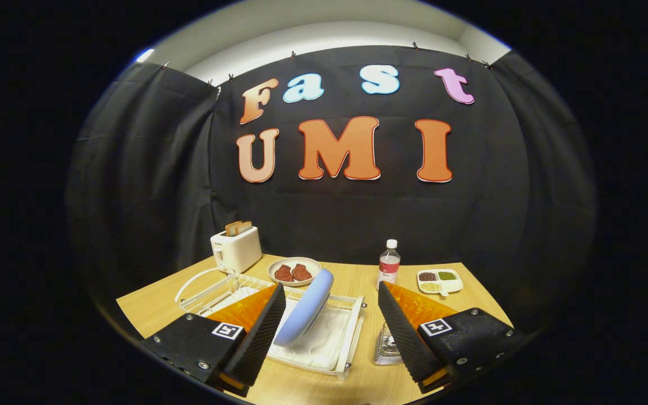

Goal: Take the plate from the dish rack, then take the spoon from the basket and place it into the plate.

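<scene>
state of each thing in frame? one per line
tongs: open, holding nothing
plate: on edge in the dish rack, between the fingers
toaster: bread popped up
bottle: upright, capped
basket: on table, partly hidden by a finger

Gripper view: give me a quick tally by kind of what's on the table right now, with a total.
Plates and dishes: 3, namely blue plate standing in the dish rack just ahead of the open fingers, bowl of food, sectioned dish
Racks and baskets: 2, namely dish rack, metal basket
Toasters: 1, toaster
Bottles: 1, water bottle
Total: 7
</scene>
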Demonstrator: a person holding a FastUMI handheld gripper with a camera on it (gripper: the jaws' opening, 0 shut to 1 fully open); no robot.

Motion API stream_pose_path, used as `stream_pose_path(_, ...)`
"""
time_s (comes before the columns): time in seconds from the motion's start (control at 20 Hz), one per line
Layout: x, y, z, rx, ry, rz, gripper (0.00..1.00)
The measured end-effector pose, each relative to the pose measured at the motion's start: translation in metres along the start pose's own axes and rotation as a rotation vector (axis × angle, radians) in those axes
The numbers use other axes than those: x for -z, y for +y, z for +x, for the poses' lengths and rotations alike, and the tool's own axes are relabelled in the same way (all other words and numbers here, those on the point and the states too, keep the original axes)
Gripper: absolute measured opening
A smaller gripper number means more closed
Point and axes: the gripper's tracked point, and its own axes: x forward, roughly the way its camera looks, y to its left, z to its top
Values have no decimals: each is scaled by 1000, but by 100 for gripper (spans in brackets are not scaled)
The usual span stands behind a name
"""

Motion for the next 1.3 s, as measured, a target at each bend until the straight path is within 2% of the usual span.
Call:
stream_pose_path(0.45, 13, 32, 57, -93, 211, 58, 98)
stream_pose_path(0.65, 33, 29, 94, -53, 370, 94, 96)
stream_pose_path(0.85, 64, 27, 118, -11, 572, 166, 88)
stream_pose_path(1.05, 87, 30, 132, 29, 717, 232, 76)
stream_pose_path(1.3, 109, 27, 138, 115, 846, 192, 50)
